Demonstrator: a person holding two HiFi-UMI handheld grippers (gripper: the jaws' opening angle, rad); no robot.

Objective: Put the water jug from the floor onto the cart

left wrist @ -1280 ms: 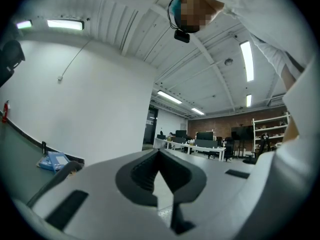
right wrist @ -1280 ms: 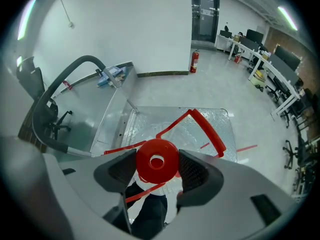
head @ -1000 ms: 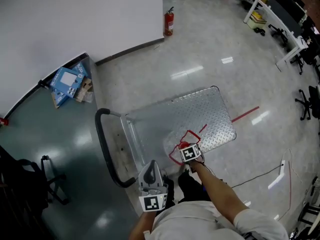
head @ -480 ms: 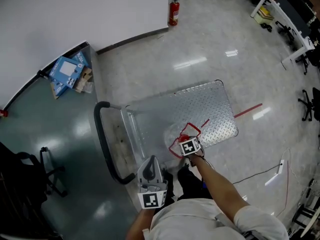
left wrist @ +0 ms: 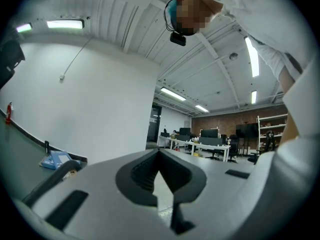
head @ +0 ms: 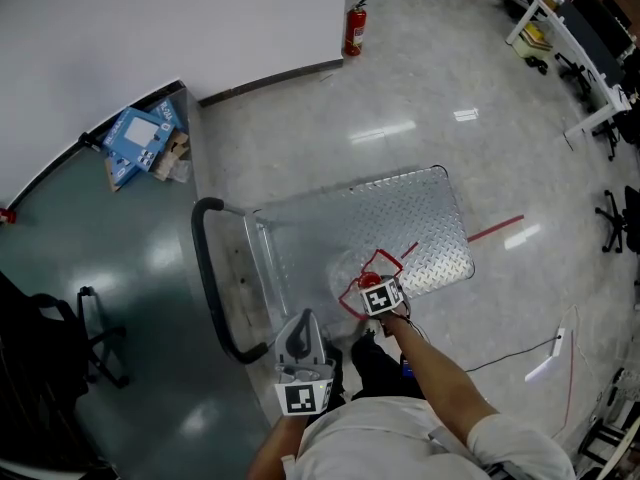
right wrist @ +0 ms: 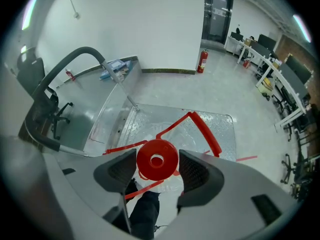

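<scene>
1. While I grip its red cap (right wrist: pixel 157 158) between the right gripper's (right wrist: pixel 157 168) pinching jaws, the water jug (head: pixel 347 276) is over the cart's (head: pixel 400 218) near edge.
2. Left gripper (left wrist: pixel 159 160): jaws pressed together, empty.

No writing can be read: the white label on the blue box (head: pixel 133 140) is too small.

Open-plan office, industrial fit-out. Rows of white desks (head: pixel 598 118) w/ monitors (left wrist: pixel 210 133) & black swivel chairs (head: pixel 612 213). Polished concrete floor (head: pixel 430 88), fire extinguisher (head: pixel 354 28) by white wall (head: pixel 150 28). Exposed ceiling w/ strip lights (left wrist: pixel 172 94), brick back wall (left wrist: pixel 220 120), storage rack (left wrist: pixel 272 134).
</scene>
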